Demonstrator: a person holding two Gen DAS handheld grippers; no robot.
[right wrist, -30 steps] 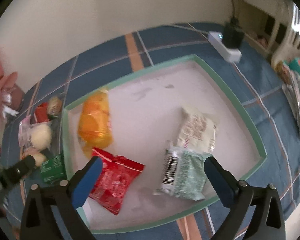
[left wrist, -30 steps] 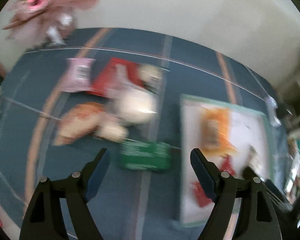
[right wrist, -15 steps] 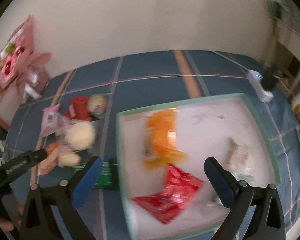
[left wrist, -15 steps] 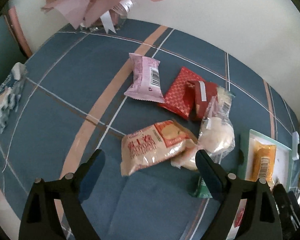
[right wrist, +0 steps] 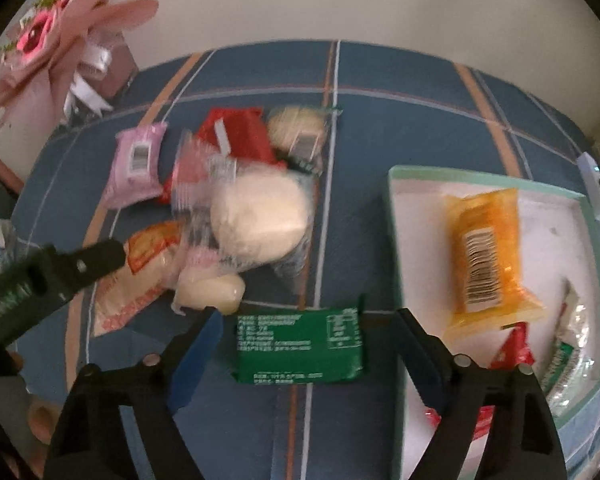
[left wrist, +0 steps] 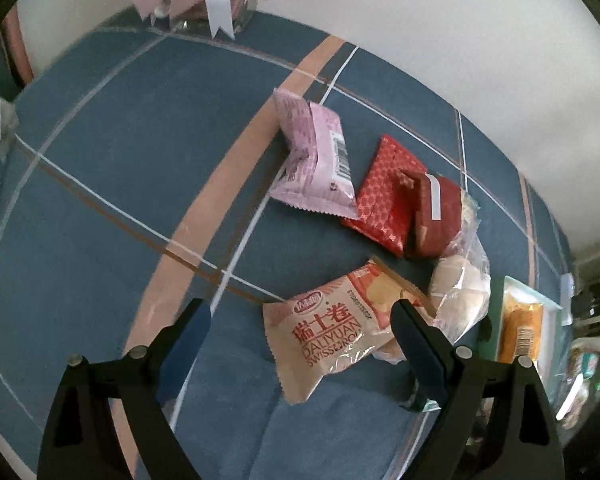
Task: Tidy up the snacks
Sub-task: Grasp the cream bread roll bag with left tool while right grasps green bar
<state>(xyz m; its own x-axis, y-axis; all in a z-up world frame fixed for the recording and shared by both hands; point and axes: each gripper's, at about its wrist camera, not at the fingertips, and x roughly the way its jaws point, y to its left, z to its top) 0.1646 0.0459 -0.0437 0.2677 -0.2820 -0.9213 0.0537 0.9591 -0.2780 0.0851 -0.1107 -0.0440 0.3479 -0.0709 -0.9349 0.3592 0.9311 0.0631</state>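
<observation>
Left gripper (left wrist: 298, 330) is spread wide, nothing between the fingers; the Swiss roll packet (left wrist: 332, 330) lies flat on the blue plaid cloth (left wrist: 112, 152) in the lower centre of the left wrist view, its right end just beside the right finger. Above it, mid-frame: pink packet (left wrist: 316, 164) tilted up on one edge, red patterned packet (left wrist: 384, 192) touching its lower right corner, dark red packet (left wrist: 436, 216) lying on the red one's right side. Clear bag with a white bun (left wrist: 460, 292) sits right of the Swiss roll packet, touching it. Right gripper (right wrist: 306, 334) is also wide and holds nothing; the green packet (right wrist: 300, 346) lies flat between its fingers at lower centre of the right wrist view, both fingertips close to its ends, contact unclear. Tray with mint-green rim (right wrist: 396, 240) fills the right side of that view, just right of the green packet. Inside it: orange packet (right wrist: 488, 256) lengthwise at upper middle, red packet (right wrist: 512, 350) below it, and a white-and-green packet (right wrist: 568, 356) at the right edge. Left gripper's finger shows at centre left of the right view, over the Swiss roll packet. Pink paper bouquet (right wrist: 48, 40) sits in the upper left corner there.
</observation>
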